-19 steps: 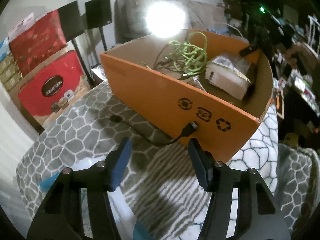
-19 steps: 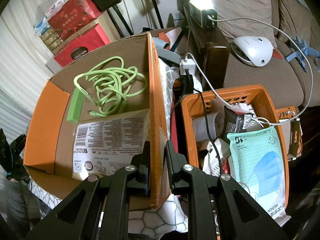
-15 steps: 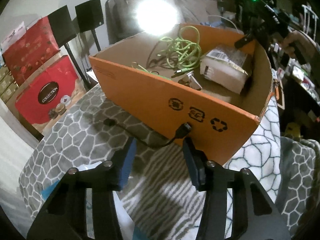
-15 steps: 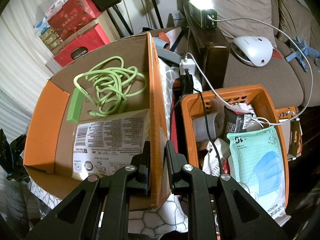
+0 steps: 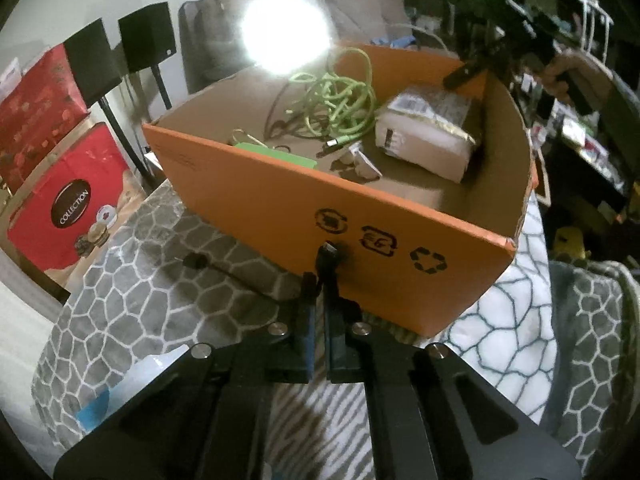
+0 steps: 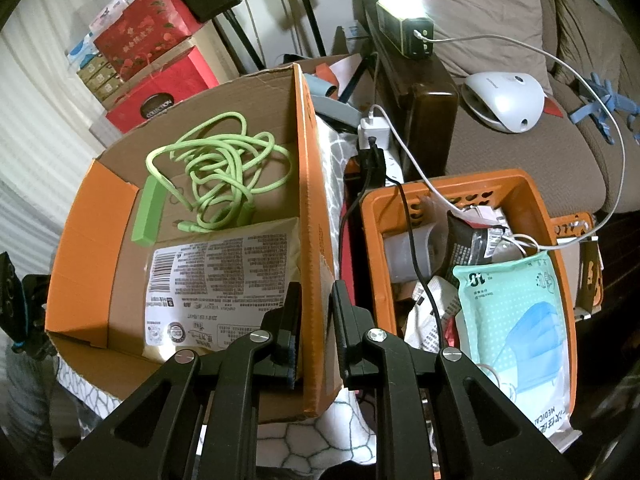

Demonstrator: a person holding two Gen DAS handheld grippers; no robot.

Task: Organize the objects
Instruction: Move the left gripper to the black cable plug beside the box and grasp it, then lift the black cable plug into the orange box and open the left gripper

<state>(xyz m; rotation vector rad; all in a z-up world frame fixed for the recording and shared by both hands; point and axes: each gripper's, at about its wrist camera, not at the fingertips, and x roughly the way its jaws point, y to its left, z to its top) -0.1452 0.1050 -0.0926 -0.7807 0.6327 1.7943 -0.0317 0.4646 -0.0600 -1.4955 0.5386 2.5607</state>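
My left gripper (image 5: 319, 280) sits low over the patterned blanket (image 5: 132, 312), just in front of the orange cardboard box (image 5: 280, 200). Its jaws are together, clamped on the short black cable (image 5: 236, 276). The held end of the cable stands up between the pads, its plug (image 5: 330, 249) against the outer wall of the box near the printed recycling marks. The rest of the cable trails left across the blanket to a second small plug (image 5: 195, 260) lying flat.

My right gripper (image 6: 316, 300) grips the right-hand wall of the same box; one finger is inside the box, the other outside, jaws clamped on the cardboard edge.

Inside the box: a tangled green cable (image 6: 216, 176) toward the far side, a green bar-shaped item (image 6: 148, 212) along the left wall, and a flat printed packet (image 6: 224, 280) near the gripped wall.

Just beside the box, to its right in the right wrist view, stands an orange plastic basket (image 6: 532, 204) holding a pack of medical masks (image 6: 516, 320) and mixed clutter. A black cord and a white cord cross over the basket. Beyond it is a brown sofa (image 6: 500, 148) with a white device (image 6: 504, 100) on the seat. A bright lamp (image 6: 400, 0) glares at the far end.

Red gift boxes (image 5: 64, 204) are stacked at left.
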